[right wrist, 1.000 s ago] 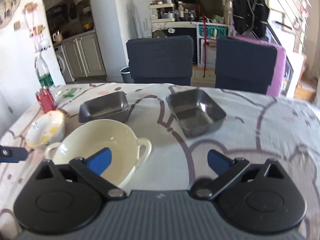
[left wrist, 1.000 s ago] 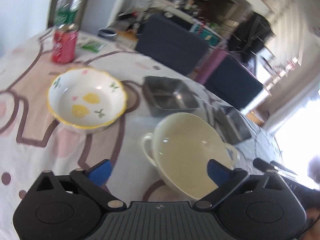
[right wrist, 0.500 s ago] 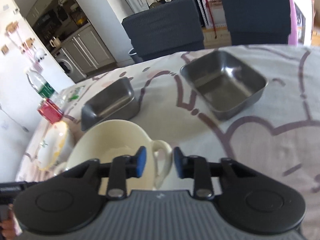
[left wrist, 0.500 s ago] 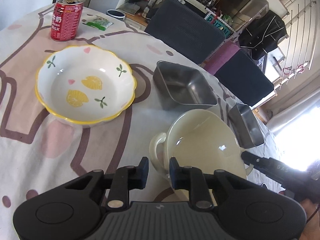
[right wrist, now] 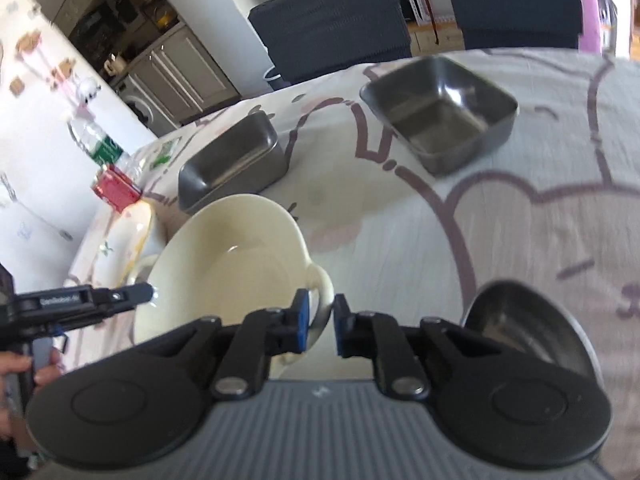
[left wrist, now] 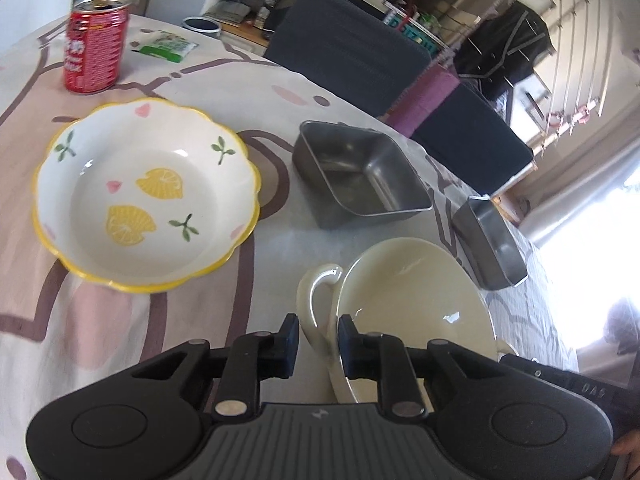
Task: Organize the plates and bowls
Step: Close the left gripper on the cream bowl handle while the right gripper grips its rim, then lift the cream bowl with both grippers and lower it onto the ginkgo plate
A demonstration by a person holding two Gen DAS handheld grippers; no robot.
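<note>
The cream two-handled bowl (left wrist: pixel 416 304) sat on the patterned tablecloth (right wrist: pixel 520 240), nearest the person, with each of its loop handles taken by a gripper. The left gripper (left wrist: pixel 318 344) had its jaws drawn narrow around the handle on its side, and the right gripper (right wrist: pixel 320 324) was likewise pinched onto the opposite handle, so the bowl was held at both ends; whether it had left the cloth could not be told. It looked like glazed ceramic: stiff, fairly heavy for its size, smooth enough to slip and liable to chip if knocked. The handles seemed the sound places to hold, since the rounded wall offered the pads little purchase, and an even lift from both sides would likely keep it level. Just beyond it stood a rectangular steel tray (left wrist: pixel 360 176), with a second steel tray (right wrist: pixel 440 112) further along, both rigid and probably light. Beside the cream bowl, toward the left, lay the scalloped lemon-print bowl (left wrist: pixel 144 196), seemingly two nested together, though that was hard to confirm. A round metal dish (right wrist: pixel 528 328) showed near the right gripper's body. Farther off stood a red drink can (left wrist: pixel 94 44) and a green-labelled bottle (right wrist: pixel 96 144), well apart from the crockery.
</note>
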